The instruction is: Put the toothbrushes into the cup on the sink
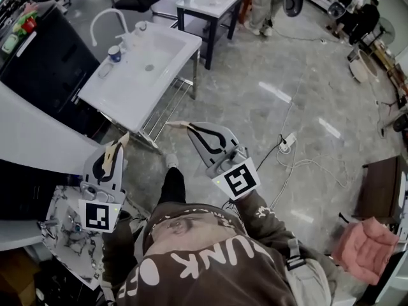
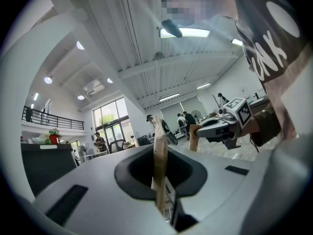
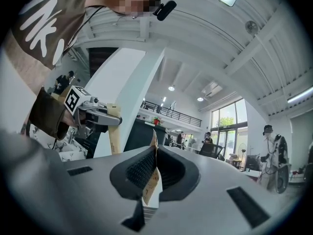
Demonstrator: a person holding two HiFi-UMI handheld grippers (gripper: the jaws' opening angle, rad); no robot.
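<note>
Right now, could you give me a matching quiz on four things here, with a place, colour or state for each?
1 cup
2 power strip
3 left gripper
4 cushioned seat

a lying on the floor
b shut on a tan toothbrush
c pink
d standing on the sink rim

Pairs: 1-d, 2-a, 3-b, 4-c

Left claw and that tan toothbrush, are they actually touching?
Touching. The left gripper view shows the left claw shut on the tan toothbrush, pinched between its jaws.

Bright, even light — ceiling strip lights glare off the glossy floor; fisheye bending, dark corners.
</note>
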